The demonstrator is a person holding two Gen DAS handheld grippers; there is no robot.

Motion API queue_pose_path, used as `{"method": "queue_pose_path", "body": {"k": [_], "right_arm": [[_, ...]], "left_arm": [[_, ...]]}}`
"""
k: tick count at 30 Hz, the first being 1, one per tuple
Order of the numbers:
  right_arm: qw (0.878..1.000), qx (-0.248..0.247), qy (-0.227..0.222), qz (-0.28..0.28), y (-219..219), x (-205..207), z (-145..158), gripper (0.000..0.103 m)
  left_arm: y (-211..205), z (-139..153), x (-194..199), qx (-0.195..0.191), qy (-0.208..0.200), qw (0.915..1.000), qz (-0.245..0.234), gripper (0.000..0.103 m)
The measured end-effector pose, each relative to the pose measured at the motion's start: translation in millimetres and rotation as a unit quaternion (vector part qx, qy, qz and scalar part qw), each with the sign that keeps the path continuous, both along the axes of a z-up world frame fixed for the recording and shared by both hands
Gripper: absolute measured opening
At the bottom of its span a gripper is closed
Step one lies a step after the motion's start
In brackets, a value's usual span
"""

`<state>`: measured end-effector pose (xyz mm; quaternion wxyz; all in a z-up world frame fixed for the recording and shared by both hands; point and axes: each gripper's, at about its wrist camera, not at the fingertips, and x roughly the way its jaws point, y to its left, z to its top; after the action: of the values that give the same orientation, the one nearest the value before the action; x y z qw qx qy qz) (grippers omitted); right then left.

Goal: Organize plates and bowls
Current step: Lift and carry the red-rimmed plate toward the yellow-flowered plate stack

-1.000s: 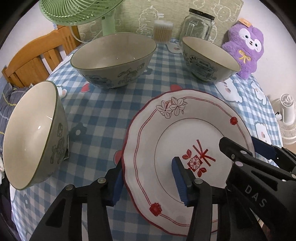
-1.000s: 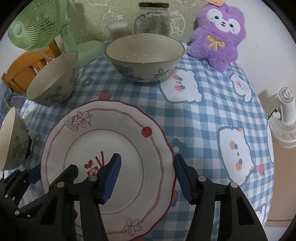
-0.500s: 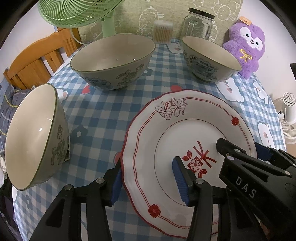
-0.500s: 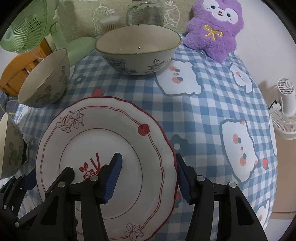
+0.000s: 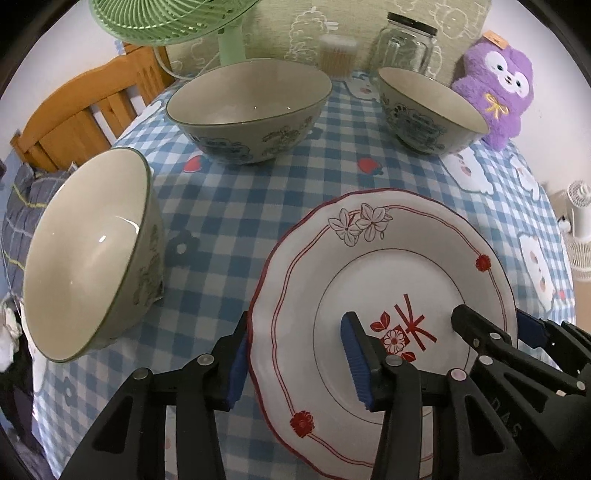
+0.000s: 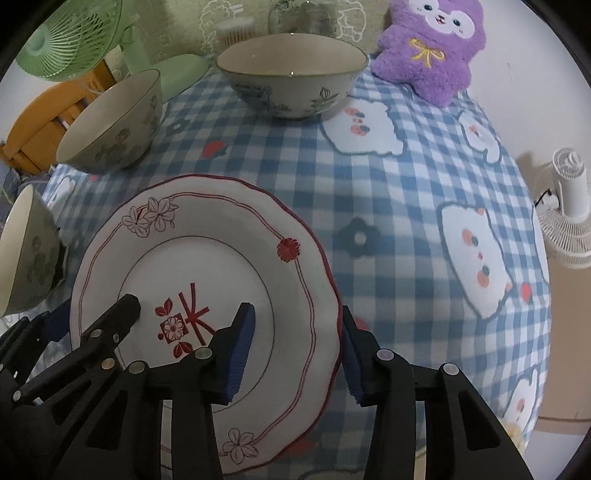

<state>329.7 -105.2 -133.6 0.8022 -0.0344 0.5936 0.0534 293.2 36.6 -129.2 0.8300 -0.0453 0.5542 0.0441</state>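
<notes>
A white plate [image 5: 406, 266] with red trim and flowers lies on the blue checked tablecloth [image 5: 236, 206]. My left gripper [image 5: 295, 354] straddles its left rim, one pad outside the edge and one over the plate's well, its jaws closing. My right gripper [image 6: 295, 343] straddles the opposite rim of the plate [image 6: 207, 258] the same way, also closing; I see no pad pressing. Each gripper shows in the other's view, the right gripper [image 5: 496, 321] and the left gripper [image 6: 92, 314]. Three green-rimmed bowls stand around: a left bowl [image 5: 85, 258], a middle bowl [image 5: 251, 103] and a right bowl [image 5: 428, 107].
At the table's far edge stand a green fan [image 5: 166, 18], a glass jar [image 5: 406, 40], a tub of cotton swabs [image 5: 338, 55] and a purple plush toy [image 5: 498, 85]. A wooden chair [image 5: 74, 114] is on the left; a small white fan [image 6: 569, 206] stands off the table's right side.
The right gripper's jaws have narrowed around the plate's rim and it has shifted a little over the plate. The left gripper has hardly moved.
</notes>
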Motion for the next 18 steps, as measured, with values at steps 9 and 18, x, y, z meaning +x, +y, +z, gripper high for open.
{"method": "queue_pose_path", "body": {"k": [9, 18], "right_arm": [[1.000, 0.001, 0.014, -0.008, 3.9, -19.2, 2.4, 0.039], [1.000, -0.014, 0.006, 0.003, 8.5, -30.5, 10.5, 0.036]], "left_arm": [[3.9, 1.6, -20.0, 0.010, 0.006, 0.9998, -0.015, 0.048], [7.5, 7.2, -32.6, 0.011, 0.004, 0.9997, -0.021, 0.043]]}}
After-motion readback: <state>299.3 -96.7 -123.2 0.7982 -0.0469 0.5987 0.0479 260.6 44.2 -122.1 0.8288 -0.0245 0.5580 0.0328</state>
